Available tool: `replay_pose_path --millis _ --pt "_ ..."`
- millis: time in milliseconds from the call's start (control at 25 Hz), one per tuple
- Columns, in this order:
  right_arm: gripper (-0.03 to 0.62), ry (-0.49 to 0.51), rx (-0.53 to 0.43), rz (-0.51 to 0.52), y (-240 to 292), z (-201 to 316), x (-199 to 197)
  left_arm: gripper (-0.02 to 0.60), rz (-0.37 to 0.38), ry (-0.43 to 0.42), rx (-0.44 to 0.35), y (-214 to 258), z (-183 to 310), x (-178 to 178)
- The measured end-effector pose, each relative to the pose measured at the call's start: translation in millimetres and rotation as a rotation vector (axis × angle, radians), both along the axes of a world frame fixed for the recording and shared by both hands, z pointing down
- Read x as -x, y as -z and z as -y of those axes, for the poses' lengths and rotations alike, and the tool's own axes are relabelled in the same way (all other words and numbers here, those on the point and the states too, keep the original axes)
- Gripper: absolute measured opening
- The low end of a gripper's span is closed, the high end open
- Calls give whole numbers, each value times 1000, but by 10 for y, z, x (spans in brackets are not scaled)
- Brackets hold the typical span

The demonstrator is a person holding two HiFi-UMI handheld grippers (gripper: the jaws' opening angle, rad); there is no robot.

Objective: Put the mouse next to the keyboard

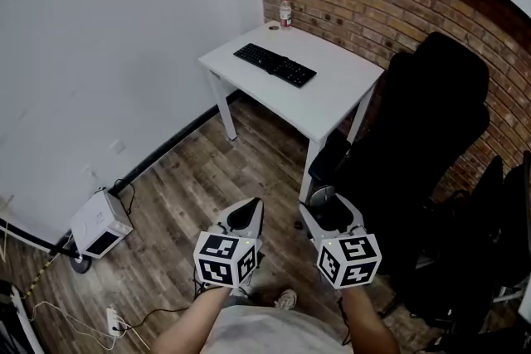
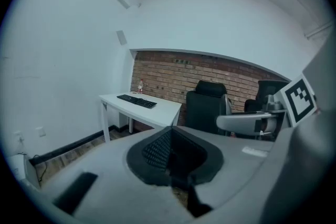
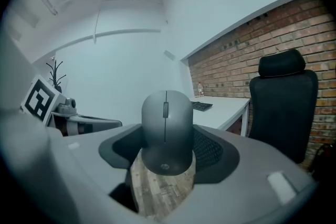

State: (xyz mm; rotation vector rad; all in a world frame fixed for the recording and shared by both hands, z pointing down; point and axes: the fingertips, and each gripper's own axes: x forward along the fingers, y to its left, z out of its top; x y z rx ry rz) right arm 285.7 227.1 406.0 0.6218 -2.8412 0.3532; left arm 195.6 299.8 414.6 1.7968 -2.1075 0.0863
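In the head view the right gripper covers most of the mouse; only a grey rounded part shows. The label on the bottle is too small to read. The white box on the floor is too small to identify. In the right gripper view the mouse hides one end of the keyboard.

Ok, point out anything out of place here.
The mouse is off the desk: it sits between the right gripper's fingers, well short of the desk, while the keyboard lies there with only a bottle at the far corner. Nothing looks spilled or damaged.
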Motion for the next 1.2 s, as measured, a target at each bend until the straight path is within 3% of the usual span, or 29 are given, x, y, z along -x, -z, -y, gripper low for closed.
replay_pose_path --millis 400,680,1200 --pt "305 50 22 5 -69 146 91 -15 6 46 5 3 135 62" --pt "305 85 19 -4 -107 275 344 -15 0 83 -2 -31 248 317" --pt "305 63 15 -43 -181 873 1358 -15 -37 58 -17 -108 901 1357"
